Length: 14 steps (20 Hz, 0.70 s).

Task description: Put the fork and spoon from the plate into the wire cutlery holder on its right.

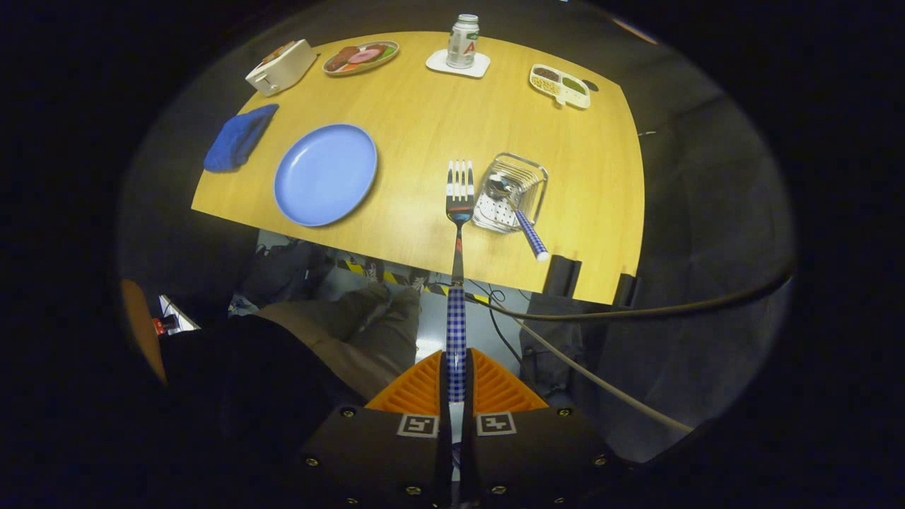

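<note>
Holding the fork (458, 283) by its checked handle, the gripper (457, 385) has both fingers pressed together on it, so the fork runs straight out ahead of them, tines farthest away.

Taking the wire holder (510, 192) as the landmark:
- The fork's tines show just to the left of the holder, level with its near half. The view cannot say how high they hang above the counter (424, 127).
- The spoon (515, 212) is already in the holder, bowl down inside the wire, its checked handle leaning out over the near right rim towards the fingers.
- The blue plate (325, 174) lies well to the left of the holder and is bare, so the fork is the last piece to go.
- A blue cloth (239, 137) lies farther left again, beyond the plate.

The move, as I judge it, turns on that small sideways gap: the tines need to shift right until they are over the holder's mouth, then go down. The fork's long axis points away from the fingers, nearly parallel to the holder's left wall. The leaning spoon handle takes up the near right corner, so the left part of the opening looks the freer way in.
</note>
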### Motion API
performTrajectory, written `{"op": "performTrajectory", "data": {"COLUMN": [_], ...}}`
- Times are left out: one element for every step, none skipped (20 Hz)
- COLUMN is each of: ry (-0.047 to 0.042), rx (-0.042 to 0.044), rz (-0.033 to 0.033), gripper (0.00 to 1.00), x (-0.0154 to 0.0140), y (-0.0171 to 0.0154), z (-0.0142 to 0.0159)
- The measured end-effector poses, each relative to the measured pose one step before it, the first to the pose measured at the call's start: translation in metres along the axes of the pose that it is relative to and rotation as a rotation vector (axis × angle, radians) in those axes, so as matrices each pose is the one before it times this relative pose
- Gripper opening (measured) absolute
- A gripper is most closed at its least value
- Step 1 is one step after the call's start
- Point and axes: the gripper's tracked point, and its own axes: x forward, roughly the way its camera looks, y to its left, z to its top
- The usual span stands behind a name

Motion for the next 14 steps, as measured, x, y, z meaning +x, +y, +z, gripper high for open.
{"op": "performTrajectory", "data": {"ry": [0.01654,0.01728,0.01531,0.01214,0.01271,0.00898,0.01099,0.01452,0.01271,0.01401,0.01356,0.01386,0.01525,0.00961], "rx": [-0.00491,-0.00827,-0.00906,-0.01309,-0.01321,-0.01542,-0.01502,-0.01942,-0.02224,-0.02013,-0.02691,-0.02647,-0.02505,-0.02164], "rz": [-0.01572,-0.01597,-0.0144,-0.00703,-0.00796,-0.00572,-0.00652,-0.00705,-0.00934,-0.01183,-0.0107,-0.01121,-0.00236,-0.00136], "gripper": [0.05,0.05,0.05,0.05,0.05,0.05,0.05,0.05,0.05,0.05,0.05,0.05,0.05,0.05], "x": [-0.00279,-0.00313,-0.00096,-0.00176,-0.00022,-0.00032,-0.00105,0.0,0.00053,0.00104,0.00113,0.00169,0.00453,0.00357], "y": [-0.01207,-0.0121,-0.0116,-0.00886,-0.00817,-0.00788,-0.00626,-0.00896,-0.00807,-0.00954,-0.00556,-0.00793,-0.0055,-0.00497], "z": [-0.0058,-0.00376,-0.00161,-0.00195,-0.00179,0.00064,0.00102,0.00139,-0.00026,0.00145,0.00449,0.00518,0.0048,0.00658]}}
